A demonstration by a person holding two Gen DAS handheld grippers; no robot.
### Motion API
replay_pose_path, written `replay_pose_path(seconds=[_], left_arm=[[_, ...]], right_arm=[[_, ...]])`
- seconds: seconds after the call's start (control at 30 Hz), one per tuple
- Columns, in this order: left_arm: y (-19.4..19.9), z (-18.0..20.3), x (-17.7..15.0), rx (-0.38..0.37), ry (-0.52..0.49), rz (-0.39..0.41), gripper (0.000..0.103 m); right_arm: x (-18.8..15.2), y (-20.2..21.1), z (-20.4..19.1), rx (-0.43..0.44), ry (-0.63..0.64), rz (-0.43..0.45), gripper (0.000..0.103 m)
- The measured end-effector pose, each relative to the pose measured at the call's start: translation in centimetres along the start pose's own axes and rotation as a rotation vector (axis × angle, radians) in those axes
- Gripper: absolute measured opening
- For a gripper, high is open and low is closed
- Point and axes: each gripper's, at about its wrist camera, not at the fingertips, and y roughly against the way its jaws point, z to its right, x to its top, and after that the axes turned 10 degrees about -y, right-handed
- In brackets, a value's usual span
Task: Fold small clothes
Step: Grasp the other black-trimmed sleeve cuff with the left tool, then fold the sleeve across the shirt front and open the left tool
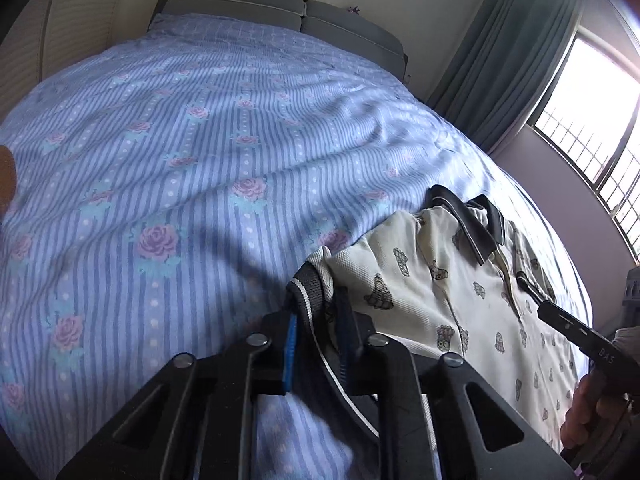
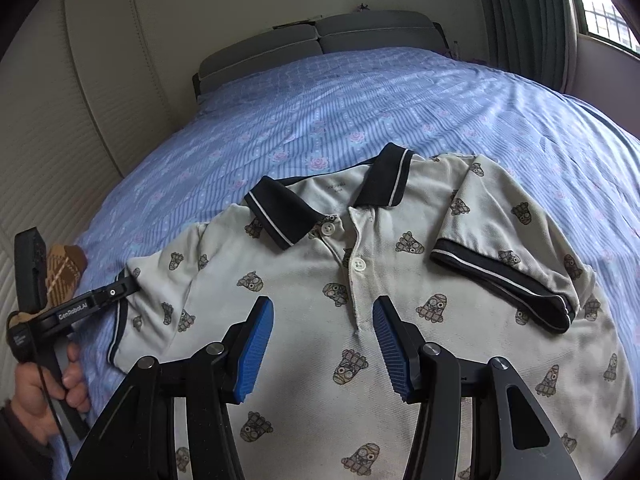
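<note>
The polo shirt (image 2: 360, 320) lies face up on the bed (image 2: 320, 120), filling the lower centre of the right wrist view, collar toward the headboard (image 2: 320, 40). One sleeve (image 2: 508, 264), at the right of that frame, is already folded in over the chest; the other sleeve (image 2: 160, 300), at lower left, is spread out. The left gripper (image 1: 316, 316) is clenched on that sleeve's dark cuff (image 1: 302, 292), at lower centre of the left wrist view. The right gripper (image 2: 324, 344) hovers over the placket, jaws released and holding nothing. Risks noted: the hold is on the cuff edge only, so the knit may slip out mid-fold; with the body unpinned, a pull on the sleeve may drag the whole shirt across the sheet and disturb the folded sleeve; the fold may land skewed.
</note>
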Motion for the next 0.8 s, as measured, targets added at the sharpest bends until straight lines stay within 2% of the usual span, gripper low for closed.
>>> replay_pose_path(seconds=[0.2,0.33,0.43,0.6,0.8], left_arm=[[2.7,2.1,-0.3,0.096,-0.022,-0.005,0.010],[4.4,5.6,0.6,0.187,-0.080,0.003,0.010],[4.5,8.5,1.9,0.199,-0.104,0.001,0.010],[1.9,14.2,3.6,0.201,-0.154,-0.066,0.010],[-2.9,19.1,2.9,0.172,-0.209,-0.123,0.010]], right_arm=[[0.2,1.1,1.3,0.009,-0.023,0.002,0.052],[0.7,2.2,2.3,0.024,-0.049,0.010,0.052],[1.2,3.1,3.4,0.029,-0.062,0.024,0.052],[2.4,4.4,6.2,0.021,-0.115,0.044,0.052],[3.2,5.2,10.0,-0.009,-0.178,0.047,0.052]])
